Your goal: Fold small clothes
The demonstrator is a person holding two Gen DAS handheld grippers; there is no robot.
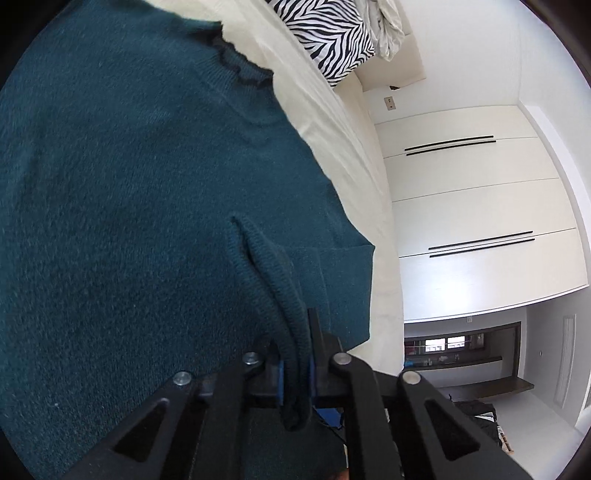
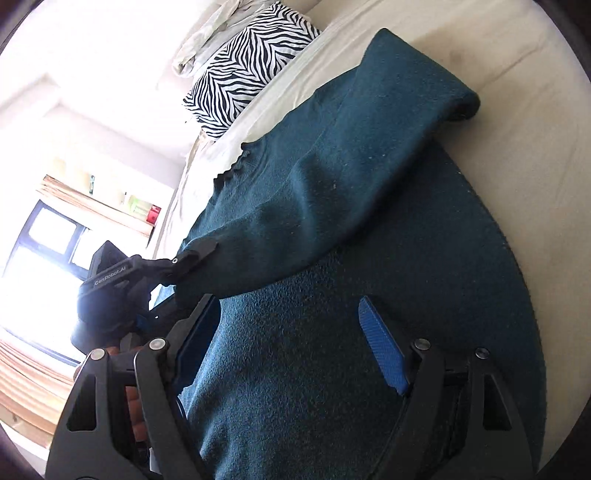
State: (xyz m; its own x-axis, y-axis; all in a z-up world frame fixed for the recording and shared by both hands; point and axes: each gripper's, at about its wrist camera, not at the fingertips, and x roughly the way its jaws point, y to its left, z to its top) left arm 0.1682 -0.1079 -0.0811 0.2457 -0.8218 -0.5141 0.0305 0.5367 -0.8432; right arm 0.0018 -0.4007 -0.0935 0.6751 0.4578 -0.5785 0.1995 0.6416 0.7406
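A dark teal knit sweater (image 1: pixel 129 192) lies on a cream bed sheet (image 1: pixel 332 122). My left gripper (image 1: pixel 295 373) is shut on the ribbed cuff of a sleeve (image 1: pixel 273 280), which is drawn across the body of the sweater. In the right wrist view the sweater (image 2: pixel 332 332) fills the frame, with one sleeve (image 2: pixel 388 110) folded over it. My right gripper (image 2: pixel 291 347) is open just above the sweater's body, with blue pads (image 2: pixel 384 350). The left gripper (image 2: pixel 192 254) shows there, pinching the sleeve end.
A zebra-print pillow (image 1: pixel 328 37) and crumpled white bedding (image 1: pixel 388 26) lie at the head of the bed. White wardrobe doors (image 1: pixel 480 206) stand beyond the bed's edge. A window (image 2: pixel 44 243) and a shelf with small items (image 2: pixel 140 206) are on the other side.
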